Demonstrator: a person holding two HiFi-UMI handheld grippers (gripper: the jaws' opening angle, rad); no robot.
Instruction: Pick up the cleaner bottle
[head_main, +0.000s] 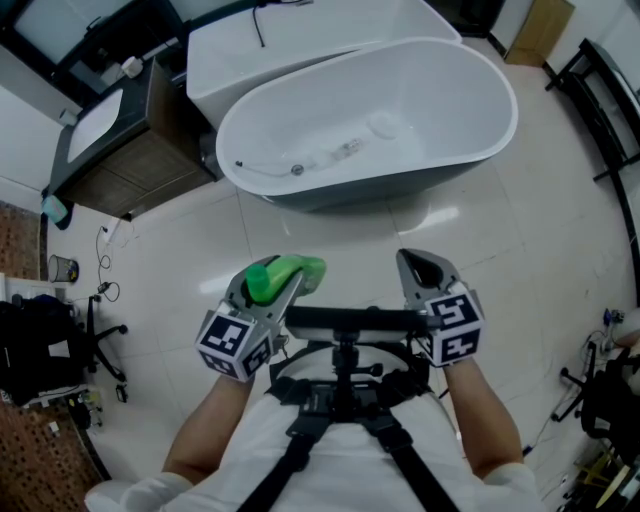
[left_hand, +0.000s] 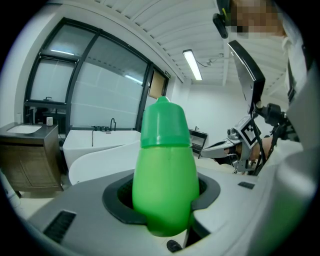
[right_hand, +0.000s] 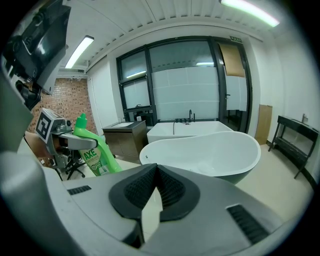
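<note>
The green cleaner bottle is held in the air in front of me, clamped in my left gripper. In the left gripper view the bottle fills the middle, upright, with both dark pads pressed against its sides and its cap pointing up. The right gripper view shows the same bottle at the left, tilted, with a white label. My right gripper hangs beside it at the same height, apart from the bottle, with its jaws shut and nothing between them.
A white oval bathtub stands on the tiled floor ahead, with a hose and drain fittings lying inside. A wooden vanity with a sink is at the left. A black rack stands at the right. Chairs and cables crowd the left edge.
</note>
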